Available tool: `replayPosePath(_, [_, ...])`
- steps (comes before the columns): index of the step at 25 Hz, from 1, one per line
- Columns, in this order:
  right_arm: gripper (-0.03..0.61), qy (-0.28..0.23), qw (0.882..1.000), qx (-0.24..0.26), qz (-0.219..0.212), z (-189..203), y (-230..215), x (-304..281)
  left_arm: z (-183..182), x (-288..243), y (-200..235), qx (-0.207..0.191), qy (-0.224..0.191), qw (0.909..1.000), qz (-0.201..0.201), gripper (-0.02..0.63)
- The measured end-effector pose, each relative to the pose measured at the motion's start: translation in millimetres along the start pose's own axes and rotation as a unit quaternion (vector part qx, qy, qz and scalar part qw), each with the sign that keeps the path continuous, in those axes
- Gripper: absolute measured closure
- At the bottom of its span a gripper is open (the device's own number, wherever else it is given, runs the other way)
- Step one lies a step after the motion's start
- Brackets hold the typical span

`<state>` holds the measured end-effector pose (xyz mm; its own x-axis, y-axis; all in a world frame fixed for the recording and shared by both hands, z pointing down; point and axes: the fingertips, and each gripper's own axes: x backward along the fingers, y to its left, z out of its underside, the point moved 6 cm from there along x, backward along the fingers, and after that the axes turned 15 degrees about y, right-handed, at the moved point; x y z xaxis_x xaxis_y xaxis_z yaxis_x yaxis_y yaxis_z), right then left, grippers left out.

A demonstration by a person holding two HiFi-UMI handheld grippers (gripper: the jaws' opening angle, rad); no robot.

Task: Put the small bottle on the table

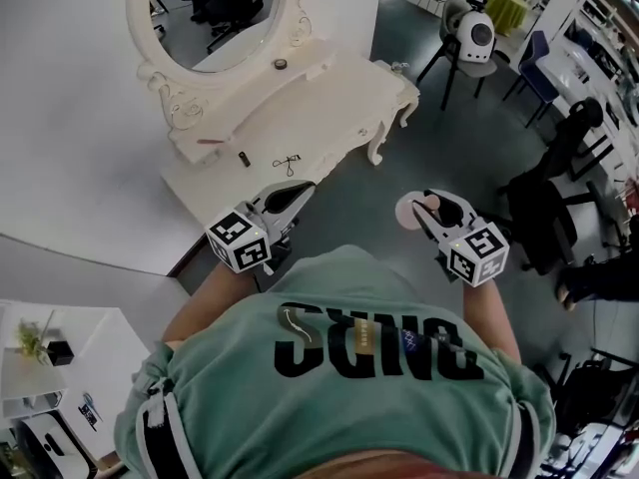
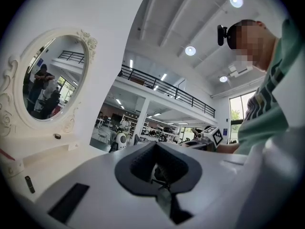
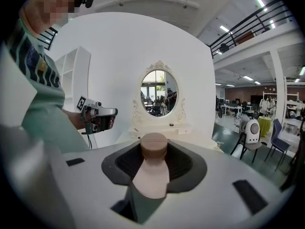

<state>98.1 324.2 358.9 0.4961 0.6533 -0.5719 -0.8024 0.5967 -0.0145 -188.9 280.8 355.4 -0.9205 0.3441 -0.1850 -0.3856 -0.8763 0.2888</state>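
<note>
Between the right gripper's point(image 1: 436, 211) fingers a small bottle point(image 3: 153, 168) is being pinched by the body, under its wide cap, well short of the counter point(image 1: 329, 103). The left gripper's point(image 1: 290, 198) fingers are being held pressed together on nothing. The bottle is being judged light, stiff and smooth, so likely to slip; a body grip suits it. Open floor is being offered ahead. The counter's right half is bare, and a small tool point(image 1: 287, 164) and the scalloped edge are being noted.

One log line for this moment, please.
stage: carrying | right gripper: shut on small bottle | left gripper: nothing between jaws | dressing table: ahead, bottle not yet set down
</note>
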Motion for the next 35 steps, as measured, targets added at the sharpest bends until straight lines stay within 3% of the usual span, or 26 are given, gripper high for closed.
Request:
replayPosePath(21, [0.451,-0.008,0.999,0.041,-0.022,35,-40,74,10,-82,-82,-0.002,-0.002,1.0,0.003,0.606])
replayPosePath(28, [0.451,-0.006,0.999,0.029,-0.024,35,-58,56,8,-95,-61,0.007,0.003,1.0,0.004,0.606])
replayPosePath(35, [0.451,0.004,1.0,0.018,-0.012,9,-85,6,-9,-115,5,0.005,0.001,0.9996,0.028,0.606])
